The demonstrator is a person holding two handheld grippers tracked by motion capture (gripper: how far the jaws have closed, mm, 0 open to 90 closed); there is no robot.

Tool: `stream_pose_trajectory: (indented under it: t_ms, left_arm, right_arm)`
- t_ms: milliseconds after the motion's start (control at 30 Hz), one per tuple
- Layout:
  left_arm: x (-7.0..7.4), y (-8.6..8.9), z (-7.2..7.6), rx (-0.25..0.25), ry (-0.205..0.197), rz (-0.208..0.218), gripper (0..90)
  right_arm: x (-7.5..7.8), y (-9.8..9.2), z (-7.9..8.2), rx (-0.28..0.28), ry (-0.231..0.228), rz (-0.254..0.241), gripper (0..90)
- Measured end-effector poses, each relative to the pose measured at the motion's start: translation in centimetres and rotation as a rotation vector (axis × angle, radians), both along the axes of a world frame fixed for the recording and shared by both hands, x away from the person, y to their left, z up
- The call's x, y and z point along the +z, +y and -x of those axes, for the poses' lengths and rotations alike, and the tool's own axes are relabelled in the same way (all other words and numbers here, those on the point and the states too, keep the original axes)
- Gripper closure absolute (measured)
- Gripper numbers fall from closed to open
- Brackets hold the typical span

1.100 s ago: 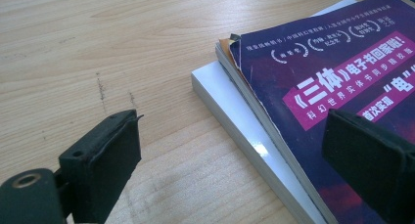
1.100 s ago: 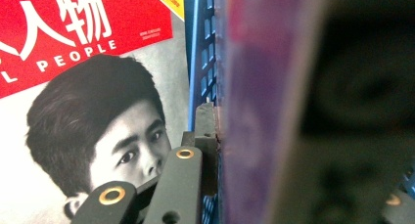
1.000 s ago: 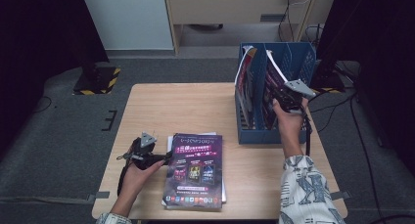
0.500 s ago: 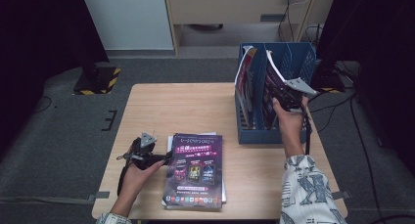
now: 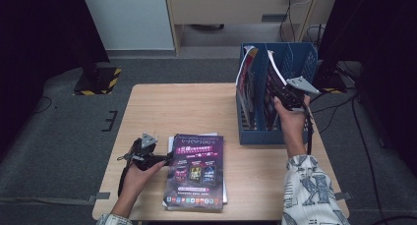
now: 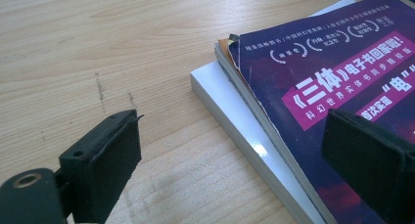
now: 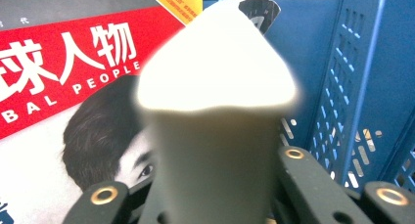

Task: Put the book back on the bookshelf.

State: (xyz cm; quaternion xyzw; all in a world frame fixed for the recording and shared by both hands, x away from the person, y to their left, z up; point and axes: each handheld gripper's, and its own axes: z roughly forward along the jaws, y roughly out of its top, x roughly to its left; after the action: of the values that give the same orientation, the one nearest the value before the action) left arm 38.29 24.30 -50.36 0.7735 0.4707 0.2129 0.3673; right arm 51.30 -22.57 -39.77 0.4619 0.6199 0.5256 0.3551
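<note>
I count one blue file rack on the far right of the table, with three slots as far as I can see. At least two magazines stand in it: one in the left slot, and one in the middle slot, which I hold. On the near side of the table lies one stack of books; in my left gripper view I count about three of them, a purple magazine on top, a thin one under it and a white book at the bottom.

My right gripper is almost closed and it pinches the upper edge of the magazine in the middle slot; in my right gripper view the white page rises between my jaws, in front of a red cover.

My left gripper is wide open and holds nothing. It rests on the table at the left edge of the stack, one jaw over the wood and the other over the purple cover.
</note>
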Motion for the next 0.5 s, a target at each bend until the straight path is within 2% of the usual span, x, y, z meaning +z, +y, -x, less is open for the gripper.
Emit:
stream_pose_trajectory:
  t_ms: [267,500]
  left_arm:
    - [-0.02,0.01,-0.02,0.0,0.0,-0.001,7.3]
    - [-0.04,0.0,-0.03,0.0,0.001,-0.001,7.3]
  right_arm:
    - [-0.04,0.06,0.06,-0.023,-0.012,0.017,82.5]
    - [-0.12,-0.12,-0.05,-0.079,-0.034,-0.004,82.7]
